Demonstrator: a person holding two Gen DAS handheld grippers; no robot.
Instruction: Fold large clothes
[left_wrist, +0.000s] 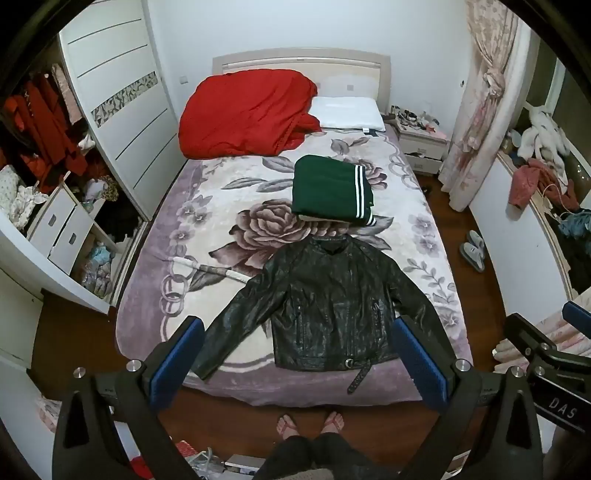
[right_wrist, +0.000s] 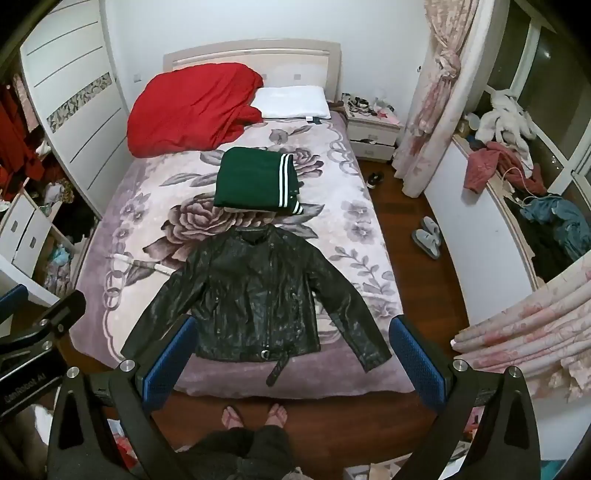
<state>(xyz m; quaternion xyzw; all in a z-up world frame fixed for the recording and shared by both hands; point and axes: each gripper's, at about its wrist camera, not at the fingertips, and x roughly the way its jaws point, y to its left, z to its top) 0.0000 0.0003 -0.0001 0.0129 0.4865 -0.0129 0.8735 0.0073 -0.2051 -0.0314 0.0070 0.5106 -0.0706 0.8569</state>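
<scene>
A black leather jacket (left_wrist: 328, 306) lies flat and face up on the bed, sleeves spread, hem toward me; it also shows in the right wrist view (right_wrist: 258, 295). A folded green garment with white stripes (left_wrist: 332, 190) (right_wrist: 258, 182) lies just beyond its collar. My left gripper (left_wrist: 295, 325) is open and empty, held high above the foot of the bed. My right gripper (right_wrist: 291, 321) is also open and empty at the same height. Neither touches the jacket.
The bed's floral blanket (left_wrist: 207, 221) carries a red quilt (left_wrist: 243, 114) and a white pillow (left_wrist: 347, 112) at the head. An open wardrobe (left_wrist: 48, 155) stands left. A nightstand (left_wrist: 421, 142), curtains (left_wrist: 484, 110), slippers (left_wrist: 472, 249) and a cluttered ledge (right_wrist: 517, 173) are right. My feet (left_wrist: 310, 424) stand at the bed's foot.
</scene>
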